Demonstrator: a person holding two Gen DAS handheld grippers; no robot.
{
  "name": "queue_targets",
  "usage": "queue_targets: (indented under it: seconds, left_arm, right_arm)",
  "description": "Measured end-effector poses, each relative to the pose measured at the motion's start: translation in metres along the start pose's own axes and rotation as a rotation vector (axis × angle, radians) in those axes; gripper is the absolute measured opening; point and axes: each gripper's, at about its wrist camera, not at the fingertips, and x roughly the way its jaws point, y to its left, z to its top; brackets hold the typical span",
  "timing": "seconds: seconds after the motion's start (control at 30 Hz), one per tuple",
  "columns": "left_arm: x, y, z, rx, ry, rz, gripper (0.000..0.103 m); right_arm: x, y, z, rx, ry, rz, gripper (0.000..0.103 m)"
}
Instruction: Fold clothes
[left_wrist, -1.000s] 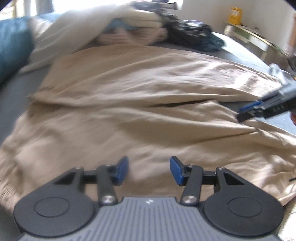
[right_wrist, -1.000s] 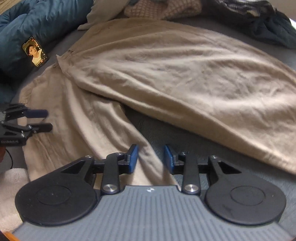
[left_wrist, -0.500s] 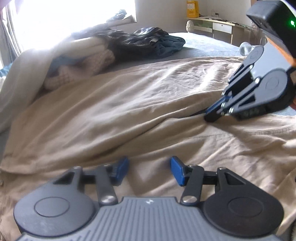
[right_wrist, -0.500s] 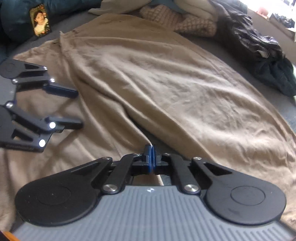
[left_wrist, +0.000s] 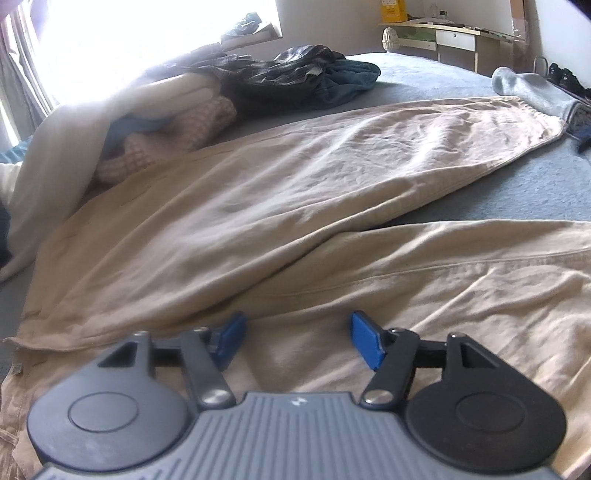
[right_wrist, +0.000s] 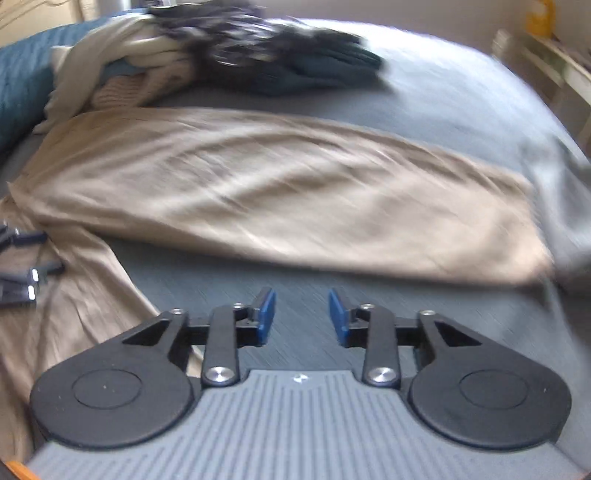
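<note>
Beige trousers (left_wrist: 295, 192) lie spread on the grey bed (left_wrist: 535, 184), their two legs running off to the right with a wedge of bare sheet between them. My left gripper (left_wrist: 297, 338) hovers low over the trousers' upper part. Its jaws are opening; cloth lies under them and none is pinched. My right gripper (right_wrist: 302, 314) is over the bare sheet (right_wrist: 303, 280) between the legs, the far leg (right_wrist: 277, 206) ahead of it. Its jaws are opening too, with nothing between them. The left gripper (right_wrist: 26, 269) shows at the left edge of the blurred right wrist view.
A pile of clothes sits at the far side of the bed: a dark plaid garment (left_wrist: 288, 74), a knitted pink piece (left_wrist: 177, 129) and white cloth (left_wrist: 62, 147). A grey rolled item (left_wrist: 535, 92) lies by the far leg's hem. A desk (left_wrist: 443, 37) stands behind.
The right gripper, shut at the trousers' crotch half a second ago, has opened and swung right over the bare sheet, out of the left wrist view. The left gripper's jaws have widened.
</note>
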Motion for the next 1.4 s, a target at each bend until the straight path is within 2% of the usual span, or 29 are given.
queue_targets:
  seconds: [0.1,0.23,0.33,0.6,0.7,0.8,0.83,0.87,0.9,1.0,1.17,1.27,1.33,1.4]
  left_arm:
    - [-0.003,-0.003,0.000,0.008,0.002,0.015,0.065]
    - [-0.004,-0.004,0.001,0.014,0.015,0.024,0.066]
    - [-0.005,-0.005,0.001,0.016,0.024,0.029,0.066]
    - [-0.002,-0.008,0.002,0.034,0.038,0.048,0.066]
    - [-0.001,-0.009,0.003,0.040,0.040,0.053,0.066]
    - [-0.001,-0.010,0.003,0.045,0.040,0.056,0.067]
    - [-0.001,-0.010,0.003,0.045,0.040,0.056,0.067]
    - [-0.001,-0.010,0.002,0.046,0.039,0.057,0.067]
    - [-0.001,-0.010,0.002,0.046,0.038,0.058,0.067]
    - [-0.001,-0.011,0.002,0.048,0.034,0.062,0.067]
    - [0.000,-0.012,0.003,0.060,0.036,0.069,0.069]
    - [0.000,-0.012,0.003,0.069,0.037,0.075,0.072]
    - [0.000,-0.010,0.003,0.063,0.039,0.071,0.073]
    - [-0.001,-0.009,0.003,0.057,0.042,0.072,0.074]
  right_arm:
    - [-0.010,-0.023,-0.036,-0.033,0.107,-0.010,0.051]
    - [-0.003,-0.039,-0.071,-0.136,0.206,-0.076,0.051]
    - [0.005,-0.057,-0.087,-0.132,0.250,-0.048,0.051]
    - [0.002,-0.060,-0.084,-0.211,0.279,0.074,0.050]
    - [0.015,-0.055,-0.085,-0.281,0.344,0.091,0.051]
    - [0.017,-0.054,-0.088,-0.311,0.362,0.094,0.050]
    - [0.018,-0.053,-0.086,-0.309,0.370,0.092,0.048]
    - [0.017,-0.053,-0.085,-0.310,0.379,0.090,0.032]
    - [0.016,-0.050,-0.084,-0.322,0.390,0.087,0.000]
    - [0.005,-0.035,-0.083,-0.428,0.376,0.042,0.000]
    - [0.009,-0.044,-0.081,-0.369,0.313,-0.069,0.000]
    - [0.023,-0.044,-0.096,-0.409,0.295,-0.274,0.002]
    - [0.013,-0.063,-0.099,-0.273,0.254,-0.348,0.004]
    - [-0.008,-0.088,-0.101,-0.084,0.199,-0.421,0.014]
